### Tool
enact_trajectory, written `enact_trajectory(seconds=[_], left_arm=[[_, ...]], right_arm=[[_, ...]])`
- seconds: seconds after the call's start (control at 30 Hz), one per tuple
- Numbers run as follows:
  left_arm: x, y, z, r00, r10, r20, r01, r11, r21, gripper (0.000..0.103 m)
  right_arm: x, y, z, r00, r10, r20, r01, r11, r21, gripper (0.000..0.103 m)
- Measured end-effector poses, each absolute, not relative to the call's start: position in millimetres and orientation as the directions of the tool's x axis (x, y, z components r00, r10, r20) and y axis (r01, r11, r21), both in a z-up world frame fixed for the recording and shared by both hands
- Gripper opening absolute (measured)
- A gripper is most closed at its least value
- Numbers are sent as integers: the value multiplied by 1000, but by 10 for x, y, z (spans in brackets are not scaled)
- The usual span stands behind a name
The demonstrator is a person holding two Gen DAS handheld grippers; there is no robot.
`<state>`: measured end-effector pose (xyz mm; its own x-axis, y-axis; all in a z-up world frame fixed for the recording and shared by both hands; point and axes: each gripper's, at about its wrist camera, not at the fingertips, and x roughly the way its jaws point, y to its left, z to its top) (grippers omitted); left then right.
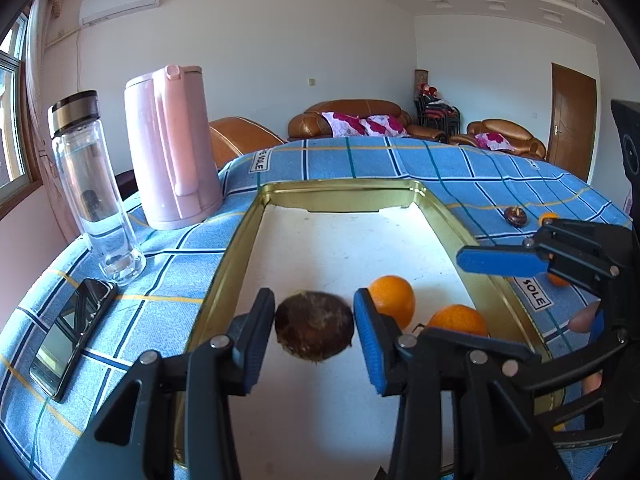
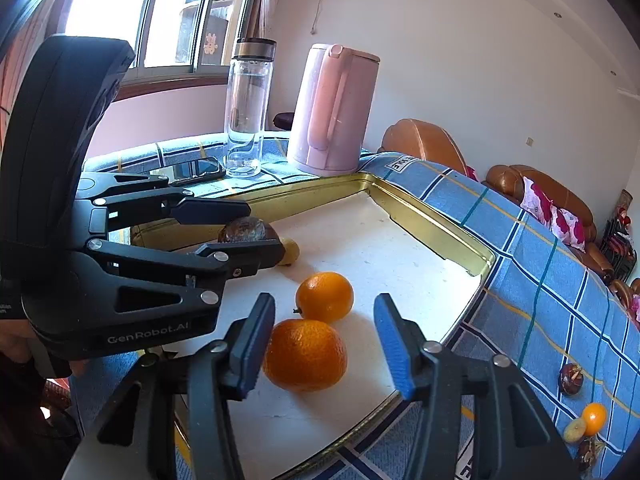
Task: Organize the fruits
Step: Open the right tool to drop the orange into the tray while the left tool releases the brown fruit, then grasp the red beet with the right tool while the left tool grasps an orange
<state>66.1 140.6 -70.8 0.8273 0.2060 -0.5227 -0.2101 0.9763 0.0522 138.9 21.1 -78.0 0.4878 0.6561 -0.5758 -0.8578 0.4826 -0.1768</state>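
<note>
A gold-rimmed tray [image 1: 344, 190] with a white floor lies on the blue checked cloth. In it a round brown fruit [image 1: 314, 324] rests between the pads of my left gripper [image 1: 314, 320], which stand right beside it without pressing. Two oranges [image 1: 392, 300] [image 1: 458, 318] lie to its right. My right gripper [image 2: 324, 340] is open around the nearer orange [image 2: 306, 354]: the left pad is close to it, and a clear gap shows at the right pad. The second orange [image 2: 325, 297] sits just beyond. A small yellow fruit [image 2: 290, 252] lies behind the left gripper's finger.
On the cloth right of the tray lie a small brown fruit [image 2: 571, 379], a small orange [image 2: 594, 418], a yellowish fruit [image 2: 575, 430] and another brown one [image 2: 586, 450]. A pink kettle [image 1: 172, 148], a glass bottle [image 1: 94, 188] and a phone [image 1: 70, 336] stand left of the tray.
</note>
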Motion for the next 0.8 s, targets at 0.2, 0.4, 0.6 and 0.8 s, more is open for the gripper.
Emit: enact_trajectory(seconds=[0.2,0.4,0.6,0.8], left_arm=[[607,1361,-652,840,221,-495,-223,973,55,69],[539,1146,-441,886,179,-427,-187,982,24,84],[607,626,-225,926,105,-364,-92,994,54,97],[902,53,-151,920,-20,-391,48,997,63,99]], right_arm=[[1386,12,-668,554,672,-491,-815,558,-154,71],[1499,-501,-555,673,597,-437,-707,693,-142,71],[1727,-1282,-421,814,403,-418,-494,859,-136,71],[1966,-1967,-461,860,228,-457,-316,940,-126,71]])
